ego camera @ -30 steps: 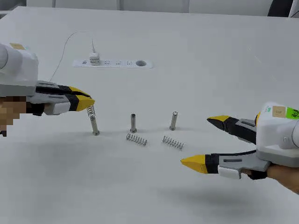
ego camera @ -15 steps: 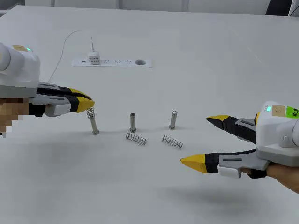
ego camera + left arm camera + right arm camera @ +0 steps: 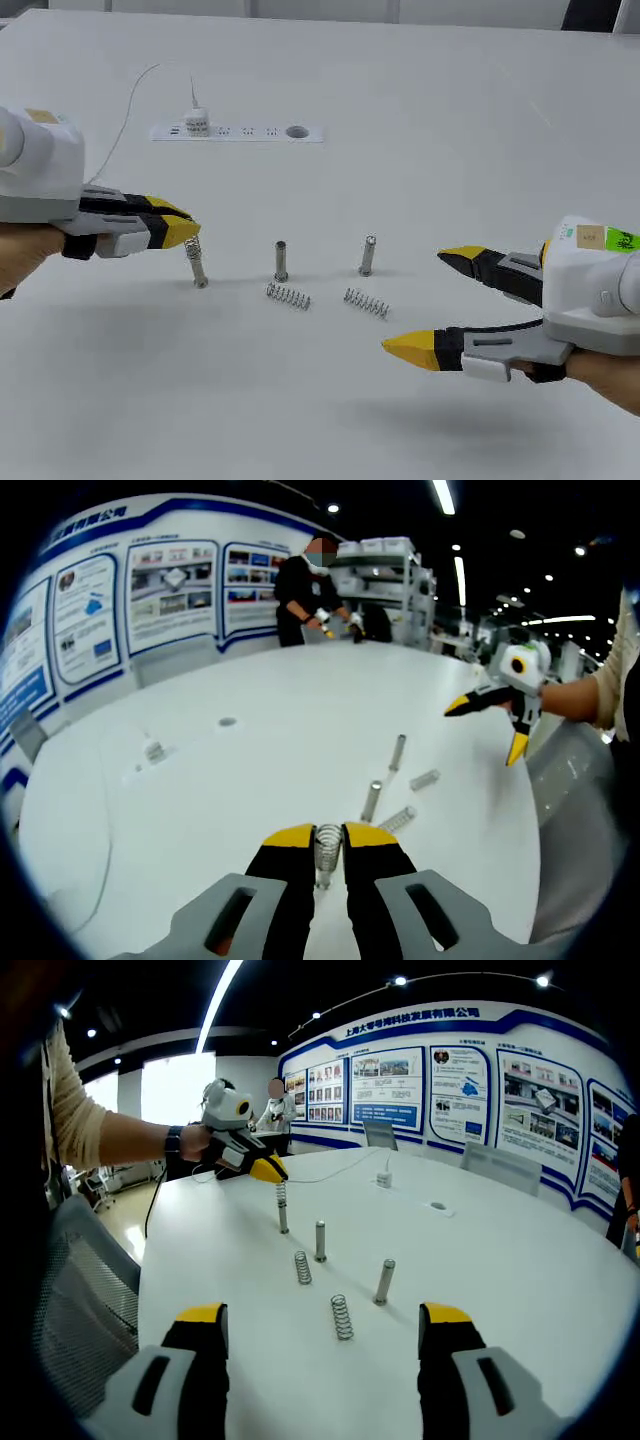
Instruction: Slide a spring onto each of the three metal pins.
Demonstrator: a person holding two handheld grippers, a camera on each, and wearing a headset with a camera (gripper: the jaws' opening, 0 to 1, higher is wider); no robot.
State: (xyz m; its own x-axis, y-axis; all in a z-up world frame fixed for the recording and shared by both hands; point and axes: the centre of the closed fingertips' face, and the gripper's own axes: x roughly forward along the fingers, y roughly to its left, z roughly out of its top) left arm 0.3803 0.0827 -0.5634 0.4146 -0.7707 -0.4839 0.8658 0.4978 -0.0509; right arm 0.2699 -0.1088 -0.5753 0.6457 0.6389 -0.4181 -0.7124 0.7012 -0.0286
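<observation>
Three short metal pins stand upright in a row on the white table: left pin (image 3: pixel 200 272), middle pin (image 3: pixel 281 261), right pin (image 3: pixel 368 256). My left gripper (image 3: pixel 186 231) is shut on a spring (image 3: pixel 193 246) (image 3: pixel 327 846) whose coils sit over the top of the left pin. Two more springs lie flat just in front of the pins, one (image 3: pixel 288 295) by the middle pin and one (image 3: pixel 366 303) by the right pin. My right gripper (image 3: pixel 425 305) hovers wide open to the right of the pins, holding nothing. In the right gripper view both loose springs (image 3: pixel 341 1317) (image 3: pixel 300 1267) lie ahead.
A white power strip (image 3: pixel 238 133) with a plugged-in adapter and cable lies at the back of the table. Another person stands beyond the table's far end (image 3: pixel 309 590). A mesh chair (image 3: pixel 70 1300) is beside the table edge.
The left gripper has dipped slightly, bringing the spring lower over the left pin. The right gripper has stayed in place, still open.
</observation>
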